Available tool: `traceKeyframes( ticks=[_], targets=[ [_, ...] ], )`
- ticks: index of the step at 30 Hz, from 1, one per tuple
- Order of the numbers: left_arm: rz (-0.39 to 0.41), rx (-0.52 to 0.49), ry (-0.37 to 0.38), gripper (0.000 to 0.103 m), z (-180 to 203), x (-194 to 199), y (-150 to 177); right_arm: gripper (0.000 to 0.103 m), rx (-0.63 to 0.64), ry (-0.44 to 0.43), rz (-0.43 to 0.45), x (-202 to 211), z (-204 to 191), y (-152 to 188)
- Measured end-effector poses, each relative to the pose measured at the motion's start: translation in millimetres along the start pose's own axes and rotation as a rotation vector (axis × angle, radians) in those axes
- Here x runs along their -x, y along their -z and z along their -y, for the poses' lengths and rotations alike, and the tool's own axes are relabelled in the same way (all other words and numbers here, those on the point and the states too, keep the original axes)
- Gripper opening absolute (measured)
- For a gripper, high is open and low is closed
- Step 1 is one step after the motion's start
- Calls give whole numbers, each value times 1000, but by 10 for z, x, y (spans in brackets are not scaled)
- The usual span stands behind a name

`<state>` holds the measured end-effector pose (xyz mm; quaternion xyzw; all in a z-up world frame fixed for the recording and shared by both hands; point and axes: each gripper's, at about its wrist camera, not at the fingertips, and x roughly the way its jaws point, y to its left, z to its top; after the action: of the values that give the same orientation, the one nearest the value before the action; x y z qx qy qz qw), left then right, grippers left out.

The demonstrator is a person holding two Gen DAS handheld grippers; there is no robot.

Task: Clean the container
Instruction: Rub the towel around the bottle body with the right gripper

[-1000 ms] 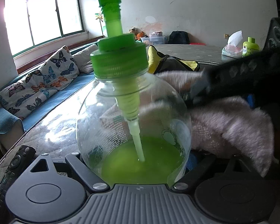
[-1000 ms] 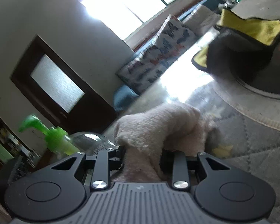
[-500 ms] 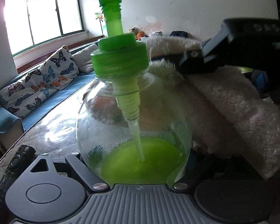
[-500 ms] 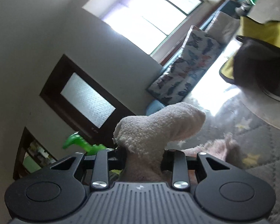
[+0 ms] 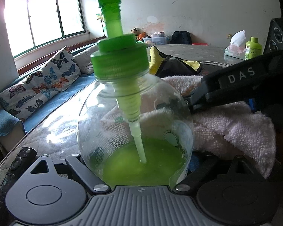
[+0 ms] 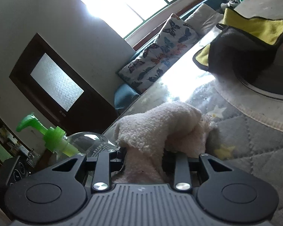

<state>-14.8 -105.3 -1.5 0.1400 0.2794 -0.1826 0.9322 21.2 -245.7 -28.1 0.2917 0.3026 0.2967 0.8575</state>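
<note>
While the bottle (image 5: 135, 124) is gripped low on its round body between the fingers of the left gripper (image 5: 139, 171), it is held upright over the bench (image 5: 52, 131), its green pump (image 5: 120, 28) pointing right in the left wrist view. Green liquid (image 5: 143, 165) is seen pooled in the bottom of the clear body. A pink towel (image 5: 226, 126) is clamped between the narrowly set fingers of the right gripper (image 6: 144, 158), and the towel is pressed against the right side of the bottle. In the right wrist view the bottle (image 6: 84, 141) is seen at lower left, just beside the towel (image 6: 160, 128). A yellow-and-black cloth (image 6: 245, 43) is laid farther back on the bench, well apart from the bottle. A remote (image 5: 11, 167) is seen at the bench's left edge.
</note>
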Motion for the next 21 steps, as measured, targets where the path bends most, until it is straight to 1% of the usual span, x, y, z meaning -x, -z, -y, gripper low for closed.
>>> traceKeyframes(
  ticks=[2, 5, 9, 10, 12, 17, 21],
  targets=[
    [0, 2, -11, 93, 34, 21, 3, 30, -3, -2, -1, -4, 4, -4],
    [-15, 42, -23, 93, 21, 19, -3, 30, -8, -4, 0, -5, 10, -11],
    [-3, 12, -110, 93, 156, 59, -10, 30, -12, -5, 4, -24, 19, -36],
    [-5, 17, -129, 93, 182, 62, -15, 30, -13, -4, 5, -20, 19, -37],
    [-15, 52, -161, 93, 207, 58, -25, 30, -19, 0, 9, -27, 31, -54],
    [-4, 148, -224, 92, 227, 111, -54, 30, -40, 10, 31, 29, 67, -72],
    [-6, 151, -242, 92, 240, 113, -35, 30, -48, 7, 30, 36, 88, -81]
  ],
)
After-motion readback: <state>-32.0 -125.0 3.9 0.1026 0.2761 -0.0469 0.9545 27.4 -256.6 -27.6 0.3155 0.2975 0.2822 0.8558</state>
